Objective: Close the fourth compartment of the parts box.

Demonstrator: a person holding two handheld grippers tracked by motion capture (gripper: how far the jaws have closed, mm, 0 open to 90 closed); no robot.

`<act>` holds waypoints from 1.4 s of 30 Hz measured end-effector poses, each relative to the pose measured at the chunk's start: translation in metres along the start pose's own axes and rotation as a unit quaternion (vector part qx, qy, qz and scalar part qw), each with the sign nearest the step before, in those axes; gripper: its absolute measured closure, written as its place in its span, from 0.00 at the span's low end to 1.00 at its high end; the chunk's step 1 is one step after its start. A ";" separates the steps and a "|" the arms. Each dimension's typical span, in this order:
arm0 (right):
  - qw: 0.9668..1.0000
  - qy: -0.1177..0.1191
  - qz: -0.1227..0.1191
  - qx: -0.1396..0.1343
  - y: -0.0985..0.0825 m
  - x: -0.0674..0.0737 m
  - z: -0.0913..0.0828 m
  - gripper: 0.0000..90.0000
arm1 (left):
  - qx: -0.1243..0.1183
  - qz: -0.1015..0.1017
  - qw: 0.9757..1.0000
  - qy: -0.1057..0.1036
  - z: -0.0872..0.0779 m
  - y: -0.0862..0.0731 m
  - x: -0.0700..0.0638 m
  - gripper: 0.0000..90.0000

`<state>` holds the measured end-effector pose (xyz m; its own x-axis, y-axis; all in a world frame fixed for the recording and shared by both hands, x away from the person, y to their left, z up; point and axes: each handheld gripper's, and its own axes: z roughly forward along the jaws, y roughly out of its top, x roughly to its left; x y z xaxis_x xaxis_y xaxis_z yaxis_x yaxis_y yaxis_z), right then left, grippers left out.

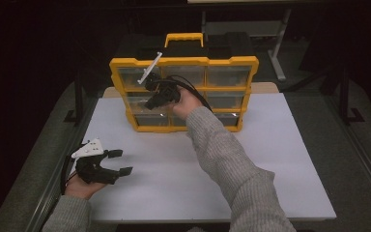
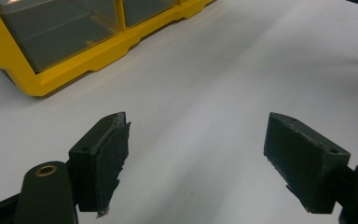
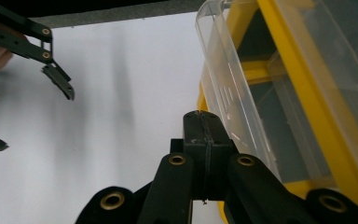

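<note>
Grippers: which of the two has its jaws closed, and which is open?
The right gripper, up against the yellow organizer, has its jaws pressed flat together. The left gripper, low over the white table, has its jaws spread wide with nothing between.

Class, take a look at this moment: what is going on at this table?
A person works at a white table with a gripper in each hand. The right gripper, jaws shut, is up against the front of a yellow organiser box with clear drawers; whether it grips anything is unclear. The left gripper is open near the table's left edge, apart from the box.
</note>
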<state>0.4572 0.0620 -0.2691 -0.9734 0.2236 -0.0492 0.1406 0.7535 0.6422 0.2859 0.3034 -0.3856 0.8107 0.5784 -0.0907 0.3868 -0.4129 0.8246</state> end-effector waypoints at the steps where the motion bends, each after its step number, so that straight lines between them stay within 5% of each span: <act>1: 1.000 -0.001 0.002 0.000 0.000 0.000 0.000 0.99 | 0.000 0.000 1.000 0.000 0.000 0.000 0.000 0.24; 24: 0.998 -0.056 0.012 -0.001 -0.002 -0.006 -0.002 0.99 | 0.001 -0.006 1.000 0.002 0.000 -0.001 0.002 0.24; 37: 0.998 -0.066 0.014 -0.011 -0.005 -0.008 -0.003 0.99 | 0.003 -0.007 1.000 0.001 0.000 -0.001 0.002 0.24; 42: 0.998 -0.048 0.026 -0.020 -0.013 -0.008 -0.006 0.99 | 0.003 -0.008 1.000 0.000 0.001 -0.001 0.001 0.24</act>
<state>0.4617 0.0461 -0.2724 -0.9430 0.3210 -0.0874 0.1806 0.7145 0.6760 0.2865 0.3039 -0.3870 0.8044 0.5850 -0.1039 0.4023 -0.4075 0.8198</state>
